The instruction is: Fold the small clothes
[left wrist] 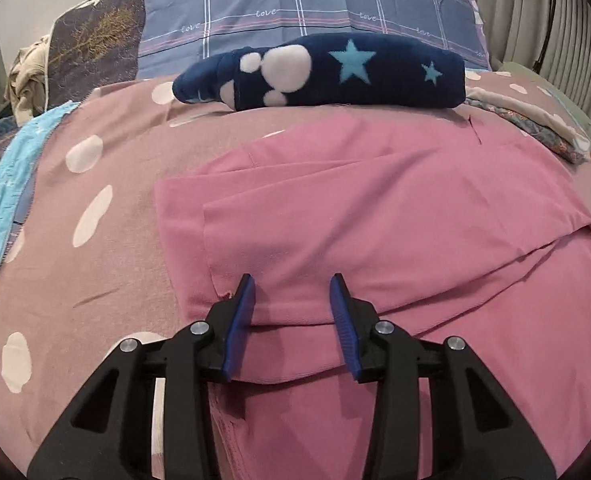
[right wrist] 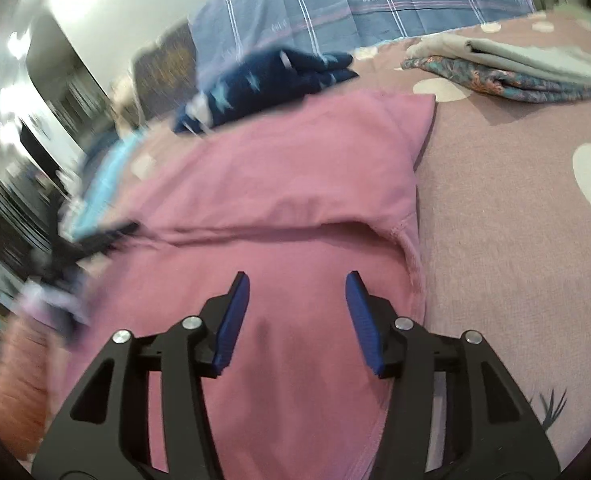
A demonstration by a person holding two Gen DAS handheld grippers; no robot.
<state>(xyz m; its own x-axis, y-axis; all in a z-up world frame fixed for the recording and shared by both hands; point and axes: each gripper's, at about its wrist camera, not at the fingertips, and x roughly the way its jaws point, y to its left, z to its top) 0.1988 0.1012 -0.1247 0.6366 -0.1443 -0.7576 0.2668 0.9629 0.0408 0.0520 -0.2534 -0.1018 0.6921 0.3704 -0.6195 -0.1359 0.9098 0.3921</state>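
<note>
A pink garment lies partly folded on the bed, its upper layers doubled over toward me. My left gripper hovers open over its near left part. A folded edge of the pink cloth runs under and between the blue pads, which do not press on it. In the right wrist view the same pink garment shows a fold line across its middle. My right gripper stands open just above the near layer, with nothing between its fingers.
The mauve sheet has white dots. A folded navy fleece piece with stars lies behind the pink garment. A stack of folded clothes sits at the far right, and a blue plaid pillow lies beyond. Light blue cloth lines the left edge.
</note>
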